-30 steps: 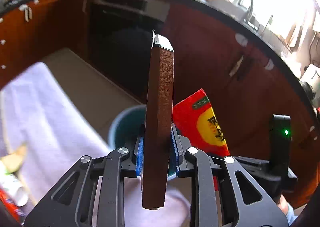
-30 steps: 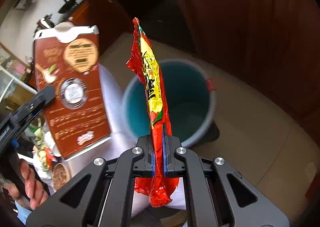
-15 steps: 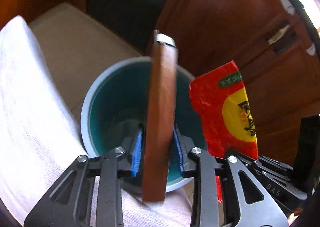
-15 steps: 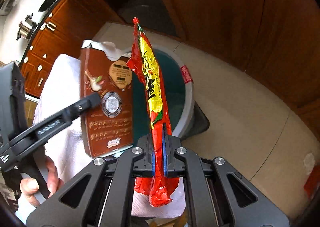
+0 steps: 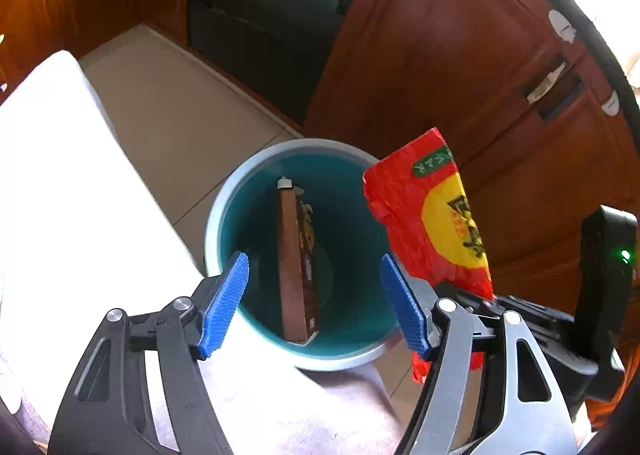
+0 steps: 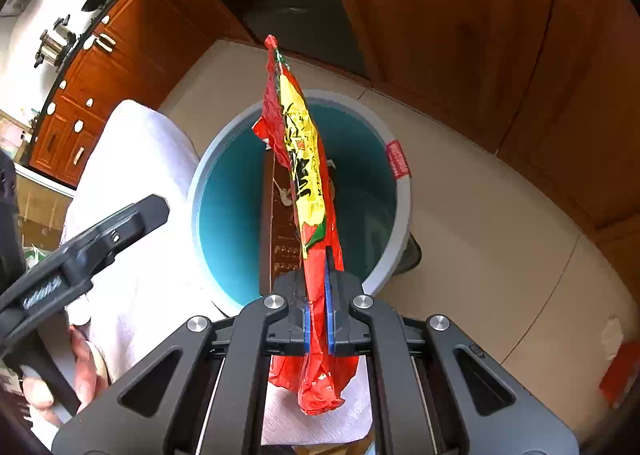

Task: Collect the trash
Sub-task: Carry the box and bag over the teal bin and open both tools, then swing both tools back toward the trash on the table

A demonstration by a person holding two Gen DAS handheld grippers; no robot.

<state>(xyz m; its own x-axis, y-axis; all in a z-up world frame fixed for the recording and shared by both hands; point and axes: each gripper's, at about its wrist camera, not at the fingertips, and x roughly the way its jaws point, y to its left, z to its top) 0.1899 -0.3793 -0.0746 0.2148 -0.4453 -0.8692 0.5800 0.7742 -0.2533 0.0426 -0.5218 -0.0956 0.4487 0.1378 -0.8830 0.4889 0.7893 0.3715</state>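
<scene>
A brown carton (image 5: 294,259) stands on edge inside the teal bin (image 5: 218,223) on the floor, free of any grip; in the right wrist view the carton (image 6: 280,215) shows behind the wrapper. My left gripper (image 5: 314,297) hangs above the bin, its jaws opening, with nothing touching the blue pads (image 5: 224,295). My right gripper (image 6: 316,307) is shut on a red and yellow snack wrapper (image 6: 302,159), which sticks up over the bin (image 6: 402,211). From the left wrist view the wrapper (image 5: 432,215) sits just right of the bin.
A table edge draped in white cloth (image 5: 72,195) lies left of the bin. Brown cabinet doors (image 5: 460,67) and a dark oven front (image 5: 256,7) stand behind it, with beige floor tiles (image 6: 480,255) around. A person's hand (image 6: 84,371) holds the left gripper.
My left gripper tipped down over the bin and opened; the brown carton left its pads and dropped into the bin. The right gripper came over the bin, still gripping the wrapper.
</scene>
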